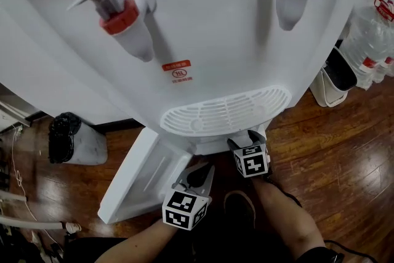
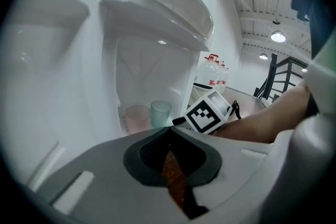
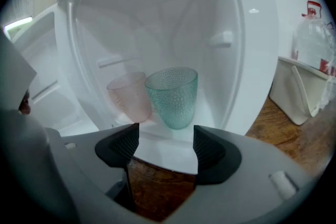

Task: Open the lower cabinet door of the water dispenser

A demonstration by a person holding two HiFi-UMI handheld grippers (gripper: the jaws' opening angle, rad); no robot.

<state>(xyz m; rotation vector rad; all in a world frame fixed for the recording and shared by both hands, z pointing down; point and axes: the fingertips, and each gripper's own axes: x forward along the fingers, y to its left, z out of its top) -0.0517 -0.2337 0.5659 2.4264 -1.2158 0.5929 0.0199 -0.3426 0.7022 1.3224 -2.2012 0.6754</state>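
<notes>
The white water dispenser (image 1: pixel 203 40) fills the head view, with a red tap and a blue tap above its drip grille. Its lower cabinet door (image 1: pixel 141 175) stands swung open to the left. Inside the cabinet are a green cup (image 3: pixel 173 96) and a pink cup (image 3: pixel 131 96), side by side; both cups also show in the left gripper view, the green cup (image 2: pixel 160 112) to the right. My right gripper (image 3: pixel 165 147) is open at the cabinet mouth, nothing between its pads. My left gripper (image 2: pixel 169 136) is shut and empty, just outside the opening beside the door.
A white bin (image 1: pixel 335 80) and large water bottles (image 1: pixel 369 40) stand right of the dispenser on the wooden floor. A bin with a black bag (image 1: pixel 71 138) sits at the left. The person's shoe (image 1: pixel 240 206) is below the grippers.
</notes>
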